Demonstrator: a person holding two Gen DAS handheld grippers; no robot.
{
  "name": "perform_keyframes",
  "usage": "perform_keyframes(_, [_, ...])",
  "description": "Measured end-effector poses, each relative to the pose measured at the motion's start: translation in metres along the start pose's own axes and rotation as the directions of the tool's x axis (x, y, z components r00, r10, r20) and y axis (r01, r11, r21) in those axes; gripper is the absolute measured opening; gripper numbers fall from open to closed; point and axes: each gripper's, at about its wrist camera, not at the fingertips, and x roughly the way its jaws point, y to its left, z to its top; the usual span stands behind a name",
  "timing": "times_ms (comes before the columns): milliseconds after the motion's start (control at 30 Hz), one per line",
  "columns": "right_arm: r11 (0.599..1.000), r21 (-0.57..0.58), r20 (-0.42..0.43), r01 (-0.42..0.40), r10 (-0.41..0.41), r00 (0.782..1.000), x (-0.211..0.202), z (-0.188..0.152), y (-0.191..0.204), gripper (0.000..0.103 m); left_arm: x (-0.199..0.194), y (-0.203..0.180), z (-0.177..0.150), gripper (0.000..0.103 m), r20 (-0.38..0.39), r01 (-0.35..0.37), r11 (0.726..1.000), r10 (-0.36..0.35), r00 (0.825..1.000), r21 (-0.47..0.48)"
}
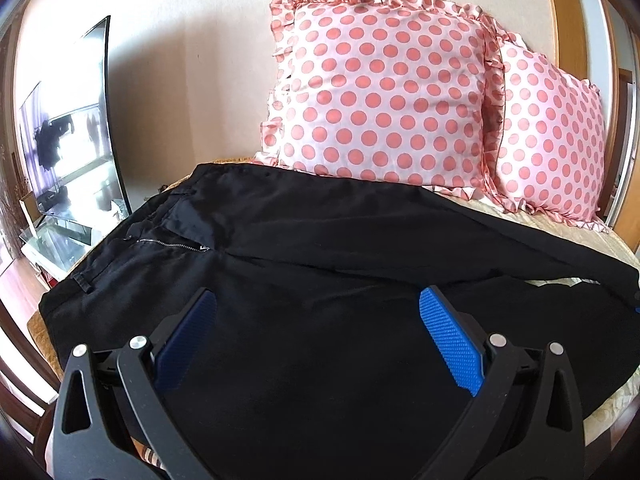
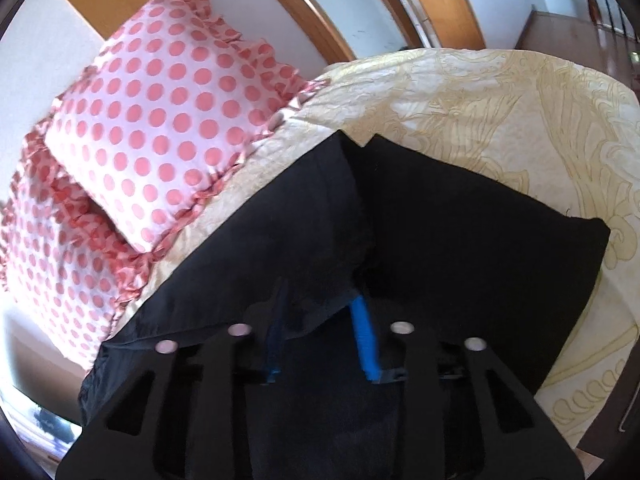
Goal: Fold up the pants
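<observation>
Pants [image 1: 304, 240] on cream bedspread [image 2: 480, 120]

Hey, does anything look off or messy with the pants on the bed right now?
Slightly. The black pants lie crooked across the bed: the fly zipper gapes open, and the far leg angles away and reaches under the polka-dot pillows. No spill or damage shows.

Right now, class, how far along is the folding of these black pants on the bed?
Barely begun. Done: the pants lie spread on the bed cover, zipper up, one leg angled over the other. In hand: the right gripper has its pads nearly closed on a raised fold of leg fabric; the left gripper hangs open above the seat. Left: no finished fold shows, so both the lengthwise and crosswise folds remain.
</observation>
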Motion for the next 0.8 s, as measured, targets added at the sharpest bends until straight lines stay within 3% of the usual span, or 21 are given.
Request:
perform_keyframes(67, [1.000, 0.023, -0.008, -0.001, 0.001, 1.000, 0.005, 0.004, -0.003, 0.007, -0.001, -0.001, 0.000, 0.101, 0.012, -0.018, 1.000, 0.018, 1.000, 0.005])
perform_keyframes(133, [0.999, 0.025, -0.012, -0.032, 0.033, 0.999, 0.008, 0.009, -0.005, 0.006, -0.003, -0.001, -0.001, 0.101, 0.032, -0.040, 0.999, 0.040, 0.999, 0.013])
perform_keyframes(400, [0.989, -0.009, 0.182, -0.149, 0.148, 0.972, -0.057, 0.020, -0.014, 0.005, -0.014, -0.001, -0.001, 0.101, 0.106, -0.097, 0.994, 0.091, 0.990, 0.054])
perform_keyframes(567, [0.997, 0.014, 0.131, -0.081, 0.079, 0.988, -0.059, -0.003, -0.038, 0.005, -0.009, 0.009, 0.007, 0.101, 0.047, -0.028, 0.999, 0.026, 0.999, 0.030])
perform_keyframes(800, [0.998, 0.033, 0.066, -0.046, 0.044, 0.997, -0.040, -0.020, -0.057, 0.005, 0.030, 0.059, 0.063, 0.101, -0.076, 0.044, 0.989, -0.055, 0.996, -0.142])
